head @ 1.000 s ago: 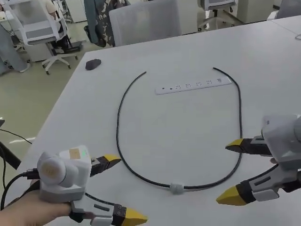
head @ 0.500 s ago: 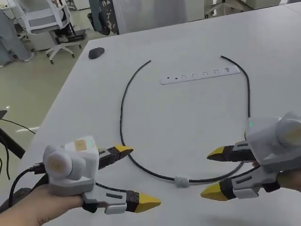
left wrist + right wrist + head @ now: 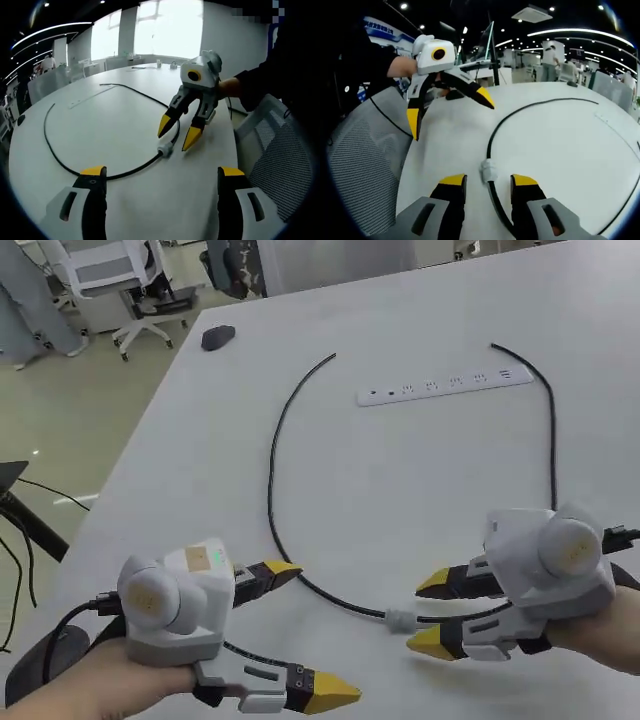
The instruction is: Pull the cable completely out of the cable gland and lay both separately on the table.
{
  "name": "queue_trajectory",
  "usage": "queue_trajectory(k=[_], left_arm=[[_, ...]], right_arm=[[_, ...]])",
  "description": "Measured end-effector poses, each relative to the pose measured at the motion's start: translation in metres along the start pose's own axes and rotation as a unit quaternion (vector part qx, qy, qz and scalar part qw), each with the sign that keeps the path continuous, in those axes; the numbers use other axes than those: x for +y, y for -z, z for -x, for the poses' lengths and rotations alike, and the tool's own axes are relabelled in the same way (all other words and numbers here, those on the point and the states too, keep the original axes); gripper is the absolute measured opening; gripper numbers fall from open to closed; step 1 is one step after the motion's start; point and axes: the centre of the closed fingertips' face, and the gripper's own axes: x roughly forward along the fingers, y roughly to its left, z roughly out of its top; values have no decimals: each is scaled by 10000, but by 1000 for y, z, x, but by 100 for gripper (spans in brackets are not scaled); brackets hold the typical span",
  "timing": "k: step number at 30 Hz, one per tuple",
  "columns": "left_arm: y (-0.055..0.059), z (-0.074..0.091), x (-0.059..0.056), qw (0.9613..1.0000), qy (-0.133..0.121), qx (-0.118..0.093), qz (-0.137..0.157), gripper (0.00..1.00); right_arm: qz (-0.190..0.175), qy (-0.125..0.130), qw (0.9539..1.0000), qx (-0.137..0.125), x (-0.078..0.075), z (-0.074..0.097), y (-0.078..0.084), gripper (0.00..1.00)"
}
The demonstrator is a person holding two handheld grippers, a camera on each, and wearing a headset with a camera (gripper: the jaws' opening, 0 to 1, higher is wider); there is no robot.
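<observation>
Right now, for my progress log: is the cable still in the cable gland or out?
Still in. The black cable enters the white cable gland on one side and leaves on the other.

White table [image 3: 400, 500] carries a looped black cable [image 3: 269, 470] with its cable gland [image 3: 400, 618]; a power strip [image 3: 445, 387]; a mouse [image 3: 218, 337]

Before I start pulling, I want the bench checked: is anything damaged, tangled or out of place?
Nothing stands out. The cable lies flat in an open loop on the table, with the cable gland threaded on it at the open right gripper. The power strip lies straight beyond.
</observation>
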Motion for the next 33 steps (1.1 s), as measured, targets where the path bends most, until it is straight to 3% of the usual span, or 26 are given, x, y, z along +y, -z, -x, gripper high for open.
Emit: queue_trajectory(k=[6,8,12,16,17,19,23,24,26,27,29,32,33], left_arm=[[-4,0,-1,9998,5,-94,185,87],[-3,-2,-6,9990,80,-89,429,88],[-1,-3,-9,9994,111,-30,341,87],[-6,-3,-11,9982,100,-167,560,86],[-14,-4,-15,9958,146,-394,812,86],[-25,-3,-23,9918,317,-675,1037,84],[-25,-5,-27,9918,390,-582,1067,76],[-29,-7,-33,9885,530,-650,1256,75],[-36,-10,-40,9824,750,-765,1529,74],[-39,-11,-41,9827,766,-798,1484,71],[-49,-15,-49,9783,965,-954,1565,64],[-54,-22,-68,9722,1393,-867,1669,58],[-53,-26,-72,9741,1432,-835,1540,57]], right_arm=[[109,-17,9999,-6,-2,-7,0,20],[-13,-31,10000,0,-2,-11,0,17],[113,-26,9999,46,-3,-14,2,8],[66,-40,10000,21,-2,-15,3,8],[31,-40,10000,40,0,-14,4,8],[-2,-144,9999,57,6,-10,4,8],[-37,-357,9993,41,22,10,-2,7],[45,-560,9984,62,31,17,-2,7],[178,-666,9976,47,39,27,-4,7],[376,-791,9962,15,45,34,-4,7],[701,-788,9944,-3,51,44,-5,7],[994,-849,9914,-93,63,55,-10,7],[1113,-857,9900,-138,63,57,-10,7]])
